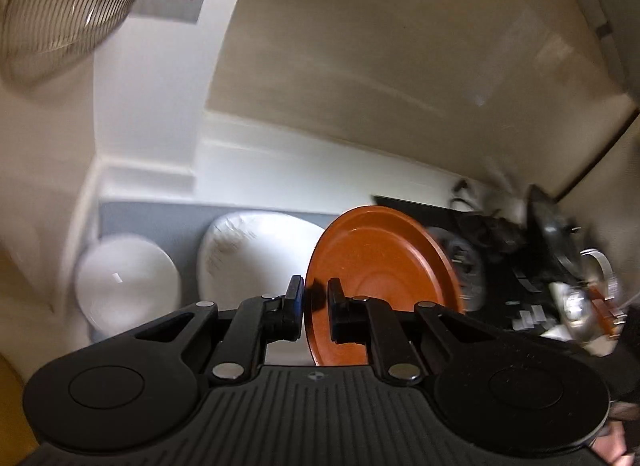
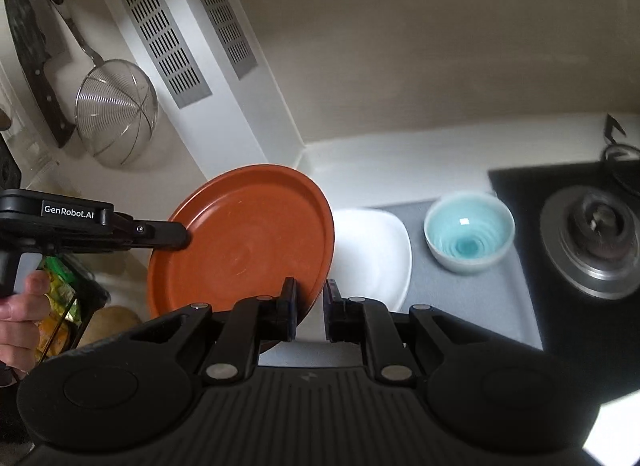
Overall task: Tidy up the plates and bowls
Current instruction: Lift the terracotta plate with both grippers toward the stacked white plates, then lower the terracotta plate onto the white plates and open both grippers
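Note:
My left gripper (image 1: 315, 300) is shut on the rim of an orange-brown plate (image 1: 380, 262) and holds it tilted on edge above the counter. In the right wrist view the same plate (image 2: 244, 242) hangs in the air with the left gripper (image 2: 182, 234) clamped on its left rim. My right gripper (image 2: 310, 302) has its jaws around the plate's lower right rim, with a gap still showing. A white squarish plate (image 2: 376, 254) lies on the grey mat (image 2: 472, 302) beneath; it also shows in the left wrist view (image 1: 256, 254). A light-blue bowl (image 2: 469, 231) stands on the mat to the right.
A white bowl (image 1: 126, 282) sits at the mat's left end. A gas stove burner (image 2: 596, 242) is at the right. A wire strainer (image 2: 116, 121) and a knife (image 2: 36, 65) hang on the wall. A food tray (image 2: 64, 306) sits at the lower left.

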`<state>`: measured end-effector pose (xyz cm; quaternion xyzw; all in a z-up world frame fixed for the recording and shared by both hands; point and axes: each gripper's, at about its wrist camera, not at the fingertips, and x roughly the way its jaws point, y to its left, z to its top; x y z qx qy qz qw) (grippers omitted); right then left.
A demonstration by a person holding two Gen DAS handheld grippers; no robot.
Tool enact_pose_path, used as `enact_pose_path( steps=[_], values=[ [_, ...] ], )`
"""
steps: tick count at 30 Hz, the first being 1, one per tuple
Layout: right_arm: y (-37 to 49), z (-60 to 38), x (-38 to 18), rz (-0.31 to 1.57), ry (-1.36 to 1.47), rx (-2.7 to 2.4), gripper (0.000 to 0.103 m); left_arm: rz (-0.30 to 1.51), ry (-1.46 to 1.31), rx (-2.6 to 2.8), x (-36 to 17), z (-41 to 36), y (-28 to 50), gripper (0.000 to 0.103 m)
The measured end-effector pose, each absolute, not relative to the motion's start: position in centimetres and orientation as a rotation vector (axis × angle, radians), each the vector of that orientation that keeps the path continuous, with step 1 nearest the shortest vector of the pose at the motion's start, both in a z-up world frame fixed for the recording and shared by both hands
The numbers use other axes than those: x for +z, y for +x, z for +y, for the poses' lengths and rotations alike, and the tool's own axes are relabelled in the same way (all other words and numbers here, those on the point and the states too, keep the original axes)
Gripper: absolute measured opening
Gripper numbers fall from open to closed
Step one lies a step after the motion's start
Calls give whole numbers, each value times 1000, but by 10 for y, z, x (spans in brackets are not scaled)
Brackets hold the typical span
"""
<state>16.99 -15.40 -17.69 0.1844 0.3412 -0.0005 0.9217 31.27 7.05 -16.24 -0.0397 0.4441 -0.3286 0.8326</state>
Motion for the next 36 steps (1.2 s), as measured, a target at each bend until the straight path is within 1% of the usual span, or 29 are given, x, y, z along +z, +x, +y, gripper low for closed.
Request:
enact_pose_path(
  steps=[9,20,23,27,31,32,36],
  values=[
    [228,-173,-219,790,406,-32,13,1045,-48,-580,-216,41,353,12],
    [262,-176,-251,849,374,-38,14,1078,-5,-537,-250,29,381,13],
    [273,-173,-268,869,354,-37,14,1067,33,-520,-267,22,389,13],
    [281,-167,-300,922,354,-66,15,1138,34,-485,-300,19,398,13],
    [282,-160,-311,918,335,-111,15,1104,-25,-504,-308,24,402,13],
    [283,-160,-313,912,326,-120,18,1090,-50,-520,-310,26,404,13],
    [289,-166,-323,913,344,-147,19,1081,-88,-542,-319,24,410,13]
  ],
)
